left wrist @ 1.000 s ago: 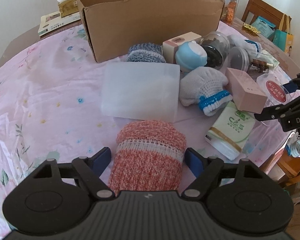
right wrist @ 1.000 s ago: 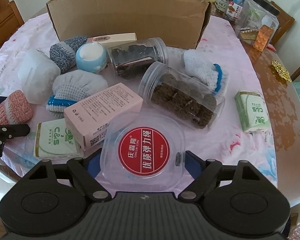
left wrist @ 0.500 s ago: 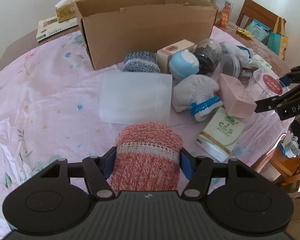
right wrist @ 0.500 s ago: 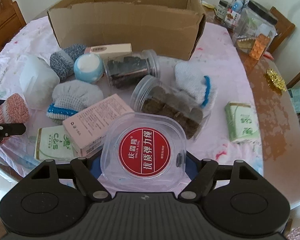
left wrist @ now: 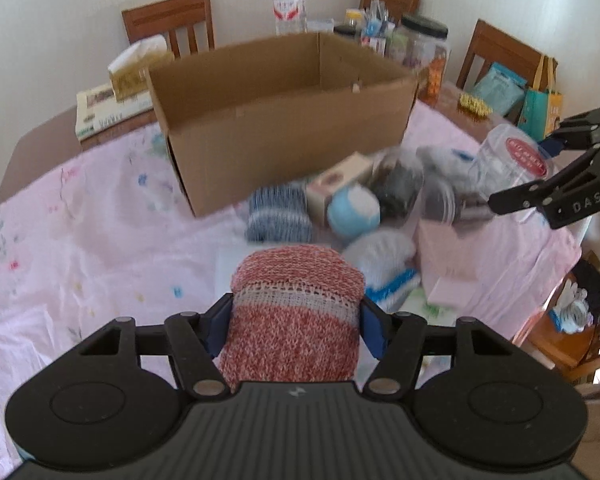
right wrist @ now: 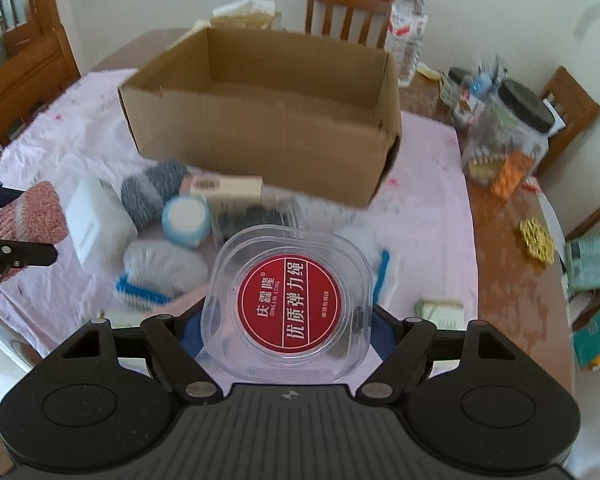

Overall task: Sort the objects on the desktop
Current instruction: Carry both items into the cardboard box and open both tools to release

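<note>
- My left gripper is clamped on a rolled red-and-white knit sock, its blue pads pressed into both sides of the roll.
- My right gripper is closed on a clear plastic tub with a round red label on its lid; the pads sit at the tub's two side walls.
- Both loads appear to be lifted clear of the pink tablecloth, though the blur makes the gap hard to judge.
- The open cardboard box lies straight ahead of both grippers, beyond the pile of things left on the cloth. Its long side runs across my view, its open top faces up, and what I can see of the inside looks empty.
- In the left view the box mouth sits dead ahead of the sock; in the right view it sits ahead and a little to the left of the tub. Neither arm looks clearly nearer.
- The sock's long axis points forward, toward the box, so I judge it can go over the near wall end first.
- The tub is squarish with rounded corners, lid facing the camera.
- Between me and the box lie a blue-grey sock roll, a white sock with blue trim, a round blue and white thing and a dark-filled jar.
- I judge that both loads must go over this pile and over the box's near wall.
</note>
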A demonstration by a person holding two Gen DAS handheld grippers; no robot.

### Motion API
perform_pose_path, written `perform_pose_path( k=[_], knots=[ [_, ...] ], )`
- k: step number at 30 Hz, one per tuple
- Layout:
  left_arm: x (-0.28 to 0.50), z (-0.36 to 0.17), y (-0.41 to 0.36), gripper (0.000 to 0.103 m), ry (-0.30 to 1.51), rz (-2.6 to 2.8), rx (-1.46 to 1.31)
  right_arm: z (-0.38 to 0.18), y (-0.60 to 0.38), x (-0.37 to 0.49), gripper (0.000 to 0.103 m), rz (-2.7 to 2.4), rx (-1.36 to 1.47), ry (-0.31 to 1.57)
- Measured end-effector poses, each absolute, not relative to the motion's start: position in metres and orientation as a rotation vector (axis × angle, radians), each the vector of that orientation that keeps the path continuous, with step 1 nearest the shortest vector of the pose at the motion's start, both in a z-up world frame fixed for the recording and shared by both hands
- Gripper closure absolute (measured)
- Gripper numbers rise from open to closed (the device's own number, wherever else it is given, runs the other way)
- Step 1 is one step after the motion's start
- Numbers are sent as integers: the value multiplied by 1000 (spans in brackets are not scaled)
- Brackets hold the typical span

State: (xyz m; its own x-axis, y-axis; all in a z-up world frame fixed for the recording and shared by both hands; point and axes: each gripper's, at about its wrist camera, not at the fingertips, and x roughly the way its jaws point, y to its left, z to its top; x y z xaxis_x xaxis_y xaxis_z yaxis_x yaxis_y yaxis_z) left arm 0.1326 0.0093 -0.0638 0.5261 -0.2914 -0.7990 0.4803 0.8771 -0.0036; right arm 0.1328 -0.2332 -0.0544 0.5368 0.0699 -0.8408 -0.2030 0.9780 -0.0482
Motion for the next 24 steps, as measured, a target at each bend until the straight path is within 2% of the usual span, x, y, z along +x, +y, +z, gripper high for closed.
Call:
perform_pose_path(
  k=[14,24],
  knots=[
    [194,-13,-17,40,750,-425,232,-17,-231,198,21,273,-197,878],
    [268,-2,-32,39,736,-359,222,-3,-223,271,21,343,-229,828]
  ],
)
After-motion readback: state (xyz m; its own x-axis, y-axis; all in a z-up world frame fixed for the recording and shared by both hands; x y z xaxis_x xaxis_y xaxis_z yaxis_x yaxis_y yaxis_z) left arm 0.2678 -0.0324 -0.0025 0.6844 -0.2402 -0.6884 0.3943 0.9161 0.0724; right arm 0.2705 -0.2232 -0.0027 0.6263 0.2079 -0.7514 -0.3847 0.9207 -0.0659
